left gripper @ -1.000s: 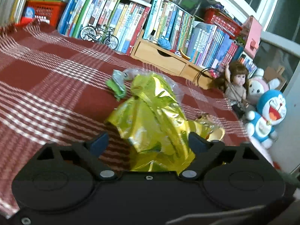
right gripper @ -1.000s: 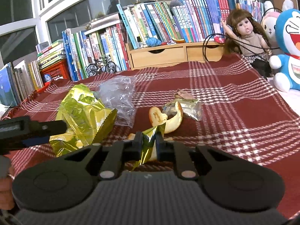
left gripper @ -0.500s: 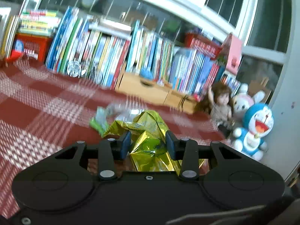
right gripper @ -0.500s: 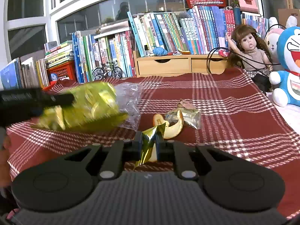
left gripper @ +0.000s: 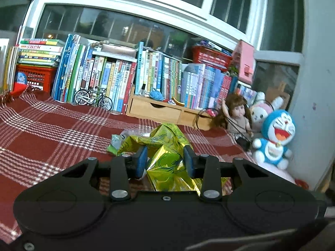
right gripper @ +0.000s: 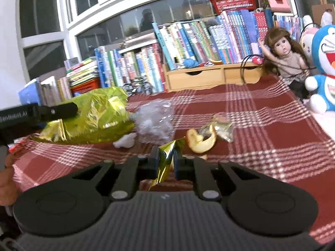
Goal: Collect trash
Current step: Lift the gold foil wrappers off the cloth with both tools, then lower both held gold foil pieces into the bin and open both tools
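Observation:
My left gripper [left gripper: 165,159] is shut on a large crumpled yellow-gold foil bag [left gripper: 167,146] and holds it above the red plaid cloth [left gripper: 52,133]. The right wrist view shows that bag [right gripper: 94,115] lifted at the left, with the left gripper's body [right gripper: 37,113] beside it. My right gripper [right gripper: 165,161] is shut on a small gold foil wrapper [right gripper: 164,163]. Loose on the cloth lie a crumpled clear plastic bag [right gripper: 155,123], a white scrap [right gripper: 124,141], a fruit peel [right gripper: 201,140] and a silvery wrapper [right gripper: 222,128]. A green wrapper [left gripper: 114,144] lies left of the big bag.
Rows of books [left gripper: 117,77] and a wooden drawer unit [left gripper: 159,110] line the back. A toy bicycle [left gripper: 93,100] stands before the books. A doll [right gripper: 286,56] and a blue plush toy [right gripper: 324,67] sit at the right. A hand [right gripper: 6,179] shows at the left edge.
My left gripper closed on the yellow-gold bag and lifted it off the cloth. The right gripper kept its hold on the small gold wrapper and rose slightly.

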A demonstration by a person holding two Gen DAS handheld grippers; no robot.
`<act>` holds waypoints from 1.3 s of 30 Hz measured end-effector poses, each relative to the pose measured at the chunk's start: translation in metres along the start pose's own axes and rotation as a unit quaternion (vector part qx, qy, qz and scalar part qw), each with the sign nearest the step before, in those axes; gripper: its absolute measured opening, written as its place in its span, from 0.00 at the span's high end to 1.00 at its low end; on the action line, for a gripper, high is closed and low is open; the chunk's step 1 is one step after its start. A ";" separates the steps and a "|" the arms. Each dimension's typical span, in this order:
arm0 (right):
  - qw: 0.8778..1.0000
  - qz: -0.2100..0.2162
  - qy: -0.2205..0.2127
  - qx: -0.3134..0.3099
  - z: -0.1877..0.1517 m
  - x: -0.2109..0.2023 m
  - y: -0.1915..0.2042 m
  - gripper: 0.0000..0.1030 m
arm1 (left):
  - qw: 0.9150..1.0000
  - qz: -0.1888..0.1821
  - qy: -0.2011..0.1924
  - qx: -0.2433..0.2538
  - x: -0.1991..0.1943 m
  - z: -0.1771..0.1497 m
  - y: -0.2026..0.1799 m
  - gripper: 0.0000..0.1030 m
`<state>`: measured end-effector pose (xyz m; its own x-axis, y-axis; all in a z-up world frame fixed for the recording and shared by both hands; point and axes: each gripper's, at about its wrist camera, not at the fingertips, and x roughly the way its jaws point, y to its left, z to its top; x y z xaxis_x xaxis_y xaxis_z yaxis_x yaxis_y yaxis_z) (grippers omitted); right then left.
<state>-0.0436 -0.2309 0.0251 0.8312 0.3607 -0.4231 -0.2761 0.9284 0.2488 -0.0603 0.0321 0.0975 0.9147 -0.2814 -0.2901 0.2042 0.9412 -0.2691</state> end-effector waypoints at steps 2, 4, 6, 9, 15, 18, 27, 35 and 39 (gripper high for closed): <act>1.000 0.020 0.009 0.004 -0.007 -0.007 0.002 0.83 | 1.000 -0.004 0.005 0.017 -0.015 -0.009 -0.003 0.66; 0.999 0.040 0.023 0.003 -0.018 -0.015 0.005 0.83 | 0.999 -0.009 0.016 0.032 -0.031 -0.020 -0.005 0.66; 0.998 0.054 0.038 -0.007 -0.031 -0.022 0.010 0.83 | 0.999 -0.016 0.028 0.041 -0.047 -0.032 -0.006 0.66; 0.995 0.072 0.062 -0.017 -0.052 -0.031 0.017 0.83 | 0.997 -0.020 0.048 0.065 -0.073 -0.056 -0.008 0.66; 0.987 0.104 0.120 -0.040 -0.092 -0.043 0.031 0.83 | 0.987 -0.035 0.117 0.100 -0.109 -0.111 -0.008 0.66; 0.981 0.110 0.155 -0.048 -0.111 -0.037 0.035 0.83 | 0.981 -0.038 0.159 0.106 -0.108 -0.132 -0.008 0.67; 0.961 0.103 0.243 -0.080 -0.159 0.004 0.040 0.83 | 0.944 -0.006 0.292 0.155 -0.078 -0.211 -0.015 0.68; 0.948 0.107 0.286 -0.084 -0.181 0.024 0.041 0.82 | 0.926 -0.010 0.340 0.161 -0.056 -0.236 -0.011 0.66; 0.948 0.106 0.289 -0.080 -0.180 0.029 0.041 0.68 | 0.927 -0.009 0.332 0.177 -0.059 -0.236 -0.014 0.50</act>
<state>-0.1175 -0.1666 -0.1336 0.3572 0.4871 -0.7969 -0.5164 0.8140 0.2661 -0.1997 -0.0090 -0.0983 0.5185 -0.2406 -0.8206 0.4267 0.9044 0.0044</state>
